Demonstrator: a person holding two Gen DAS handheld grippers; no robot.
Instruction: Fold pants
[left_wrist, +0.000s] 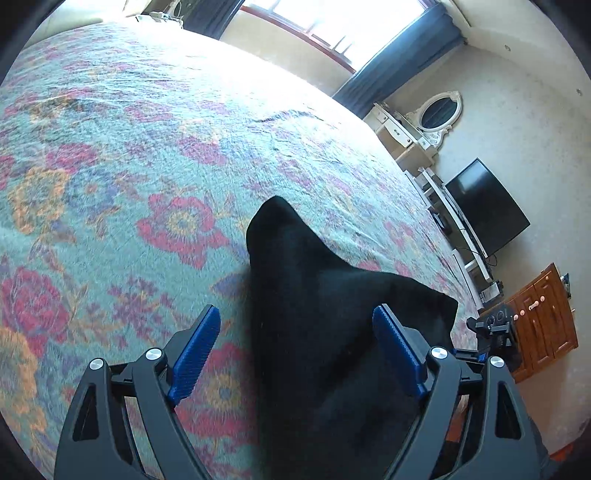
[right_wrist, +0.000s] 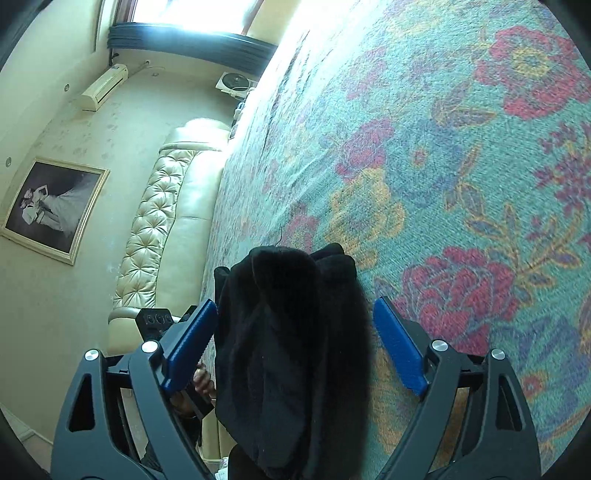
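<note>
The black pants (left_wrist: 317, 288) lie on the floral bedspread (left_wrist: 140, 147), one pointed corner reaching away from me. My left gripper (left_wrist: 297, 312) hovers over them, open, with its blue pads (left_wrist: 195, 350) wide apart; cloth lies between the jaws but is not pinched. In the right wrist view the pants (right_wrist: 288, 343) are a bunched, folded heap at the edge of the bedspread (right_wrist: 461, 155). My right gripper (right_wrist: 295, 302) is open around that heap, and its left pad (right_wrist: 190, 343) is close beside the cloth. The other gripper (left_wrist: 493, 328) shows at the right in the left wrist view.
A padded cream headboard (right_wrist: 159, 229) runs along the bed's edge, with a framed picture (right_wrist: 51, 206) on the wall. A TV (left_wrist: 487, 206), a white vanity with an oval mirror (left_wrist: 439, 110) and a wooden cabinet (left_wrist: 546, 321) stand past the bed's far side. A hand (right_wrist: 203, 380) holds the other gripper.
</note>
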